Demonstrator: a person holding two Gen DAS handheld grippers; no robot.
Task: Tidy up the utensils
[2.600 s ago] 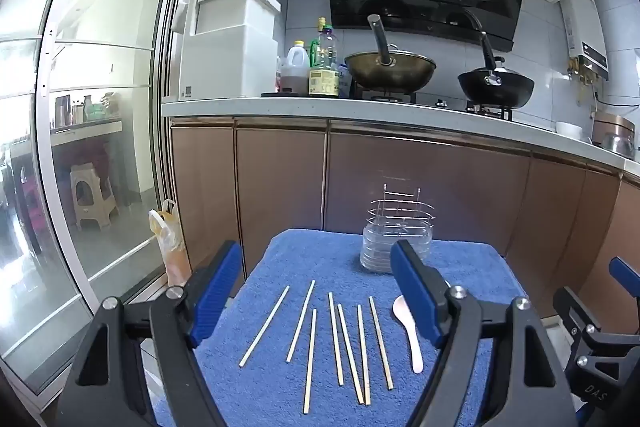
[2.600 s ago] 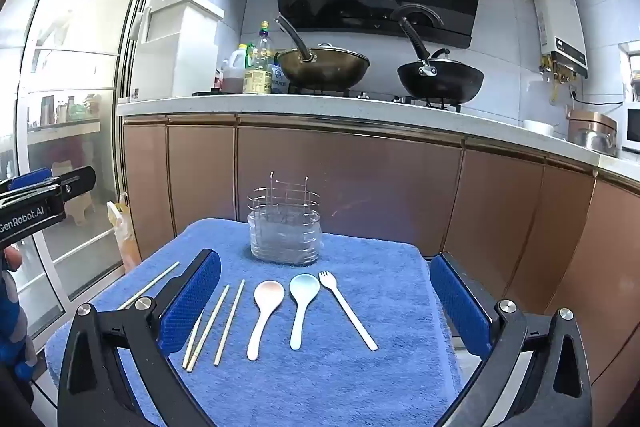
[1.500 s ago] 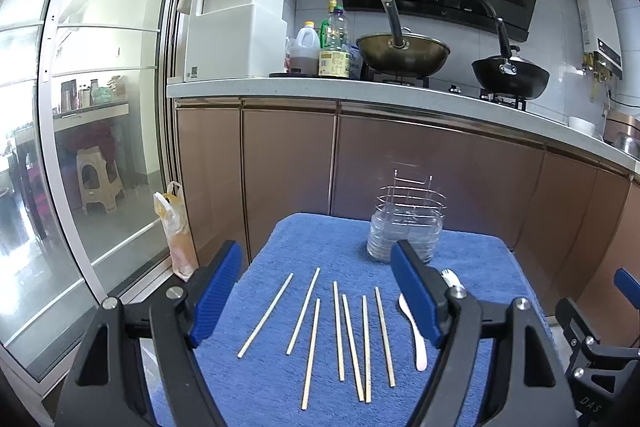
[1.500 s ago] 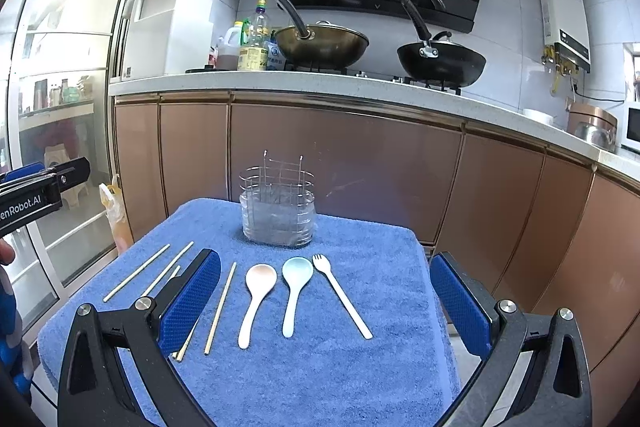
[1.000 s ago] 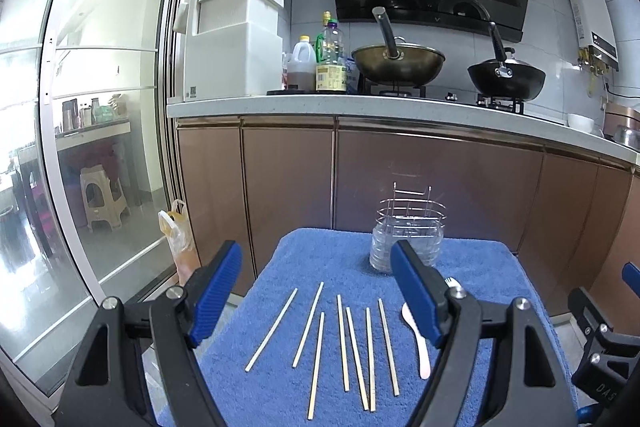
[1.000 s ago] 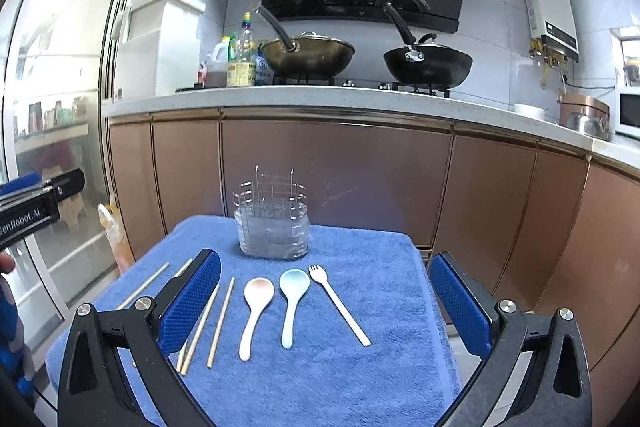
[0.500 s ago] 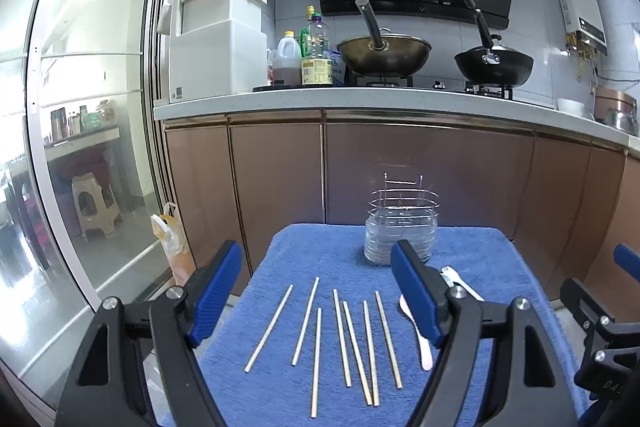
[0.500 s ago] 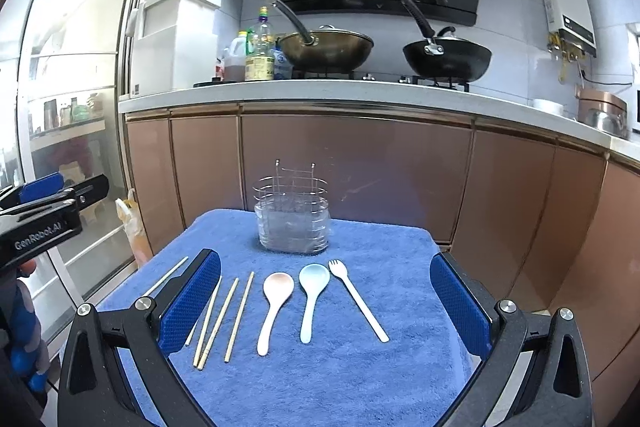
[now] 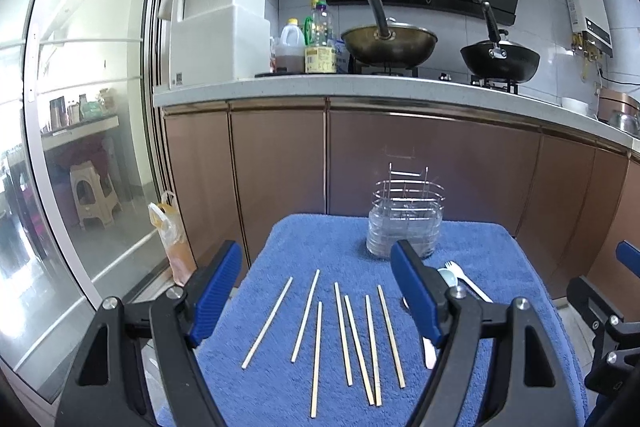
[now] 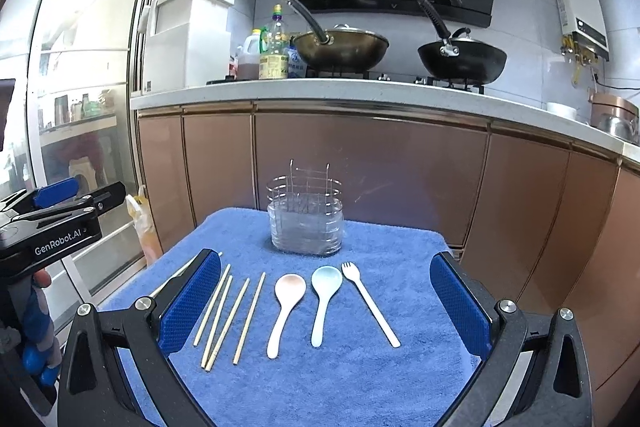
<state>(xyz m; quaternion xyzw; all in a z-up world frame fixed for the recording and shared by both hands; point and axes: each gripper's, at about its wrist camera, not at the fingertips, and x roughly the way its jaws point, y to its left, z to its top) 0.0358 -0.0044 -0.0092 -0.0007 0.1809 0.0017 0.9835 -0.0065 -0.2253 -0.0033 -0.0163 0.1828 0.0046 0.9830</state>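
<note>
Left claw [image 9: 316,291] hangs wide and empty above the chopsticks [image 9: 343,333]: seven thin wooden sticks lying loose, roughly parallel, on the blue towel [image 10: 360,379] that covers the desk. Judged light, stiff and smooth; they may roll or pivot if pinched at one end, so a hold near mid-length, one or two at a time, looks safest.

Next to the right lie a pink spoon [image 10: 285,311], a pale blue spoon [image 10: 323,301] and a white fork [image 10: 370,303], apart from one another. Probably plastic or ceramic; if ceramic, breakable. The slim handles offer the best purchase; the bowls look slippery.

The wire utensil holder [image 10: 306,223] stands upright at the towel's far edge, empty as far as can be seen.

Right claw [image 10: 325,301] is likewise wide and empty.
</note>
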